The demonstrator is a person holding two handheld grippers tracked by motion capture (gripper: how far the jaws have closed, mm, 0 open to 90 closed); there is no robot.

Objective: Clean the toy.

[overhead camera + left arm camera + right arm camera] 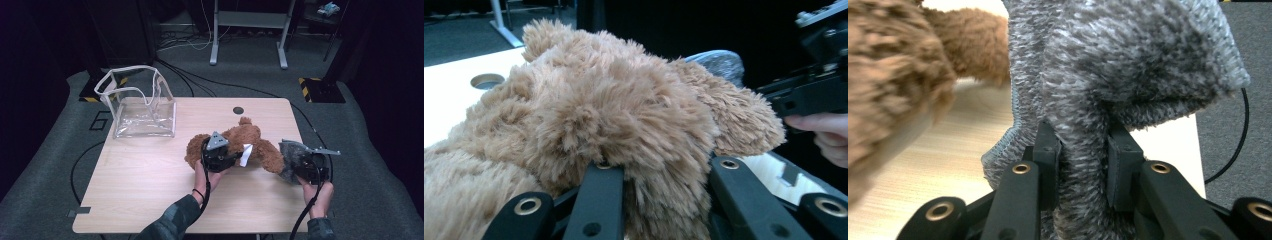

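- Dark walls and a grey carpet [55,165] sit all around our light wooden bench [140,180].
- On the carpet we see black cables [80,160] and, far back, the grey legs of a stand [250,35].
- At the back left of the bench stands a clear plastic bag [142,102] with a white rim. It is upright and its top is open.
- A small round hole [238,110] is in the bench top near the back edge.
- A fluffy brown teddy bear [252,142] lies in the middle right part of the bench. It is well apart from the clear bag.
- A white tag [245,155] hangs from the bear, just beside our left claw.
- Our left claw [218,156] is squeezed onto the bear. In the left gripper view the brown fur [624,125] bulges between the two black jaws, so the jaws are only partly closed, with the bear held in between.
- A grey fuzzy cloth [291,159] sits at the bear's right end, near the right edge of the bench. We cannot tell if it is a sock or a sleeve on the bear.
- Our right claw [311,167] pinches this grey cloth. In the right gripper view a fold of the grey knit [1083,150] is pressed tight between the two jaws.
- Both of our hands hold the claws from the near side of the bench.
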